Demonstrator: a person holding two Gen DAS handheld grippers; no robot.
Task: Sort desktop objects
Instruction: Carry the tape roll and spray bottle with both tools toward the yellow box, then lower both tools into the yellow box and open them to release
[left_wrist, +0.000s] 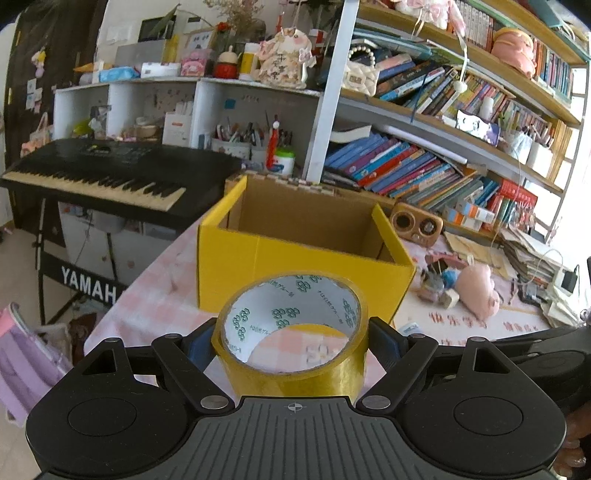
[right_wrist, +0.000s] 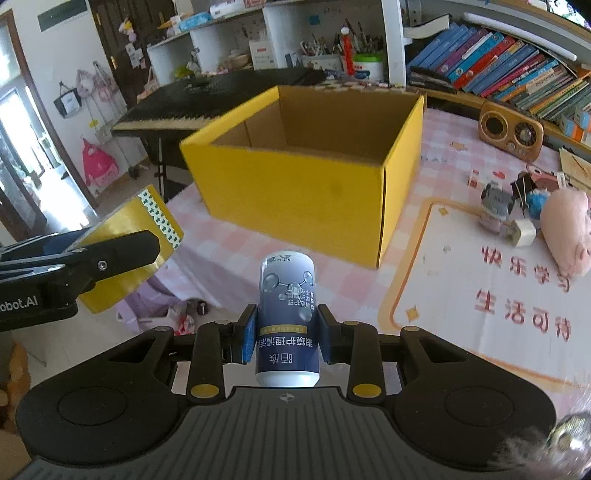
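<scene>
A roll of yellow tape (left_wrist: 295, 339) sits between the blue pads of my left gripper (left_wrist: 293, 345), which is shut on its sides and holds it in the air in front of the open yellow cardboard box (left_wrist: 306, 280). The right wrist view shows the same tape roll (right_wrist: 129, 247) at the left, gripped by the left gripper's black finger (right_wrist: 110, 254). My right gripper (right_wrist: 286, 332) is shut on a small blue-and-white bottle (right_wrist: 287, 317) with printed text, held above the pink checked tablecloth (right_wrist: 229, 236), short of the yellow box (right_wrist: 295, 184). The box's visible inside looks bare.
A pink plush pig (right_wrist: 569, 229), small toys (right_wrist: 498, 210) and a wooden retro radio (right_wrist: 511, 133) lie right of the box. A black keyboard (left_wrist: 110, 173) stands beyond the table's left edge. Bookshelves (left_wrist: 443, 147) fill the back. Bags (right_wrist: 155, 302) lie on the floor below.
</scene>
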